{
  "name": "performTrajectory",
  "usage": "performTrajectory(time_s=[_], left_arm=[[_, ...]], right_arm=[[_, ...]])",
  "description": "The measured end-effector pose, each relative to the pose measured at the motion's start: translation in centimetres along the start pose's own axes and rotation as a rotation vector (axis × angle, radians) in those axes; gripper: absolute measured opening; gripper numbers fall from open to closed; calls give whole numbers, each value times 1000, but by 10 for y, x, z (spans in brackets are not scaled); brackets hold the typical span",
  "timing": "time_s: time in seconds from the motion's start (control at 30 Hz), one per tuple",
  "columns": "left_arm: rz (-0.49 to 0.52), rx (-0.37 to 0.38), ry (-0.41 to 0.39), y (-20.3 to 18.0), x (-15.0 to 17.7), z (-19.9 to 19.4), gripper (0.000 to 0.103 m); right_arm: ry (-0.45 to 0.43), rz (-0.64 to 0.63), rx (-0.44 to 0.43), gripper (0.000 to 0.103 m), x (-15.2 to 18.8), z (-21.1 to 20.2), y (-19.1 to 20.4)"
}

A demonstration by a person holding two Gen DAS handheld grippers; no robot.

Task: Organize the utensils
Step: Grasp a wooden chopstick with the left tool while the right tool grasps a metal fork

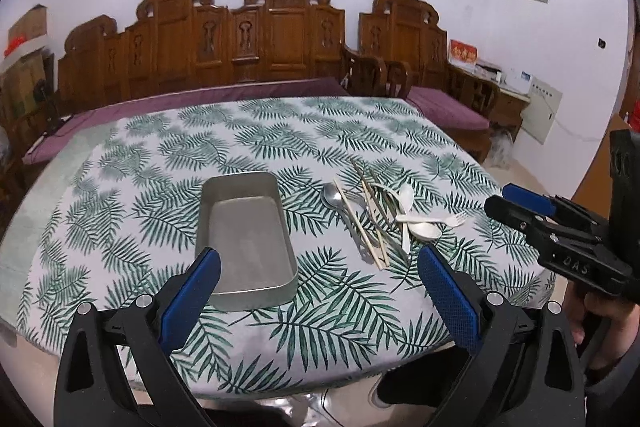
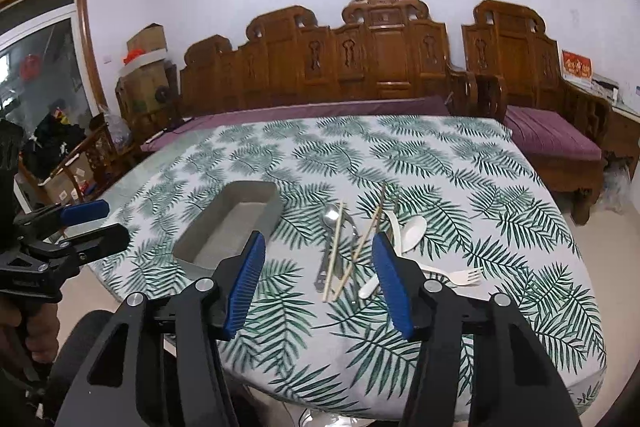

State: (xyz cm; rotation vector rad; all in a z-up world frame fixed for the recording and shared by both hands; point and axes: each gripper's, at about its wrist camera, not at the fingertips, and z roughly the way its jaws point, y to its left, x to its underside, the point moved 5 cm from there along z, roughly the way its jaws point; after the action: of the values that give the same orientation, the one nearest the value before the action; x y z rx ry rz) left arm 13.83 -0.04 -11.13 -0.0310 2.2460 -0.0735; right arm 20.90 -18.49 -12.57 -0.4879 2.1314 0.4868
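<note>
An empty grey metal tray [image 1: 246, 243] [image 2: 236, 223] sits on the leaf-print tablecloth [image 1: 160, 163] [image 2: 460, 163]. To its right lies a pile of utensils: a metal spoon [image 1: 334, 197] [image 2: 331, 217], wooden chopsticks [image 1: 360, 227] [image 2: 334, 255], white plastic spoons [image 1: 426, 230] [image 2: 414, 233] and a white plastic fork [image 1: 450, 219] [image 2: 464, 277]. My left gripper [image 1: 320, 263] is open and empty, above the table's near edge in front of the tray. My right gripper [image 2: 318, 247] is open and empty, hovering before the utensil pile; it also shows in the left wrist view [image 1: 516, 203].
A carved wooden bench with purple cushions [image 1: 240, 95] [image 2: 552, 135] stands behind the table. Cardboard boxes and clutter [image 2: 68, 147] stand at the far left by a window. The left gripper shows at the left of the right wrist view [image 2: 92, 223].
</note>
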Motion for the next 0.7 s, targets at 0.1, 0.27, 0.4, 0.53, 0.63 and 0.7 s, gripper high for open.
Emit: performTrajectory(time_s=[0.1, 0.27, 0.4, 0.53, 0.63, 0.7], left_arm=[[14, 3, 20, -2, -2, 16, 89], [23, 24, 59, -6, -7, 47, 77], [13, 54, 96, -12, -7, 77, 70], [7, 78, 143, -22, -5, 103, 60], [27, 80, 172, -31, -3, 126, 54], [27, 85, 195, -36, -1, 142, 48]], right_arm=[[24, 8, 15, 57, 0, 15, -14], [64, 28, 35, 52, 0, 44, -41], [87, 33, 40, 51, 3, 64, -57], [104, 50, 64, 51, 8, 80, -75], [119, 58, 84, 51, 12, 96, -91], [132, 60, 99, 51, 14, 105, -99]])
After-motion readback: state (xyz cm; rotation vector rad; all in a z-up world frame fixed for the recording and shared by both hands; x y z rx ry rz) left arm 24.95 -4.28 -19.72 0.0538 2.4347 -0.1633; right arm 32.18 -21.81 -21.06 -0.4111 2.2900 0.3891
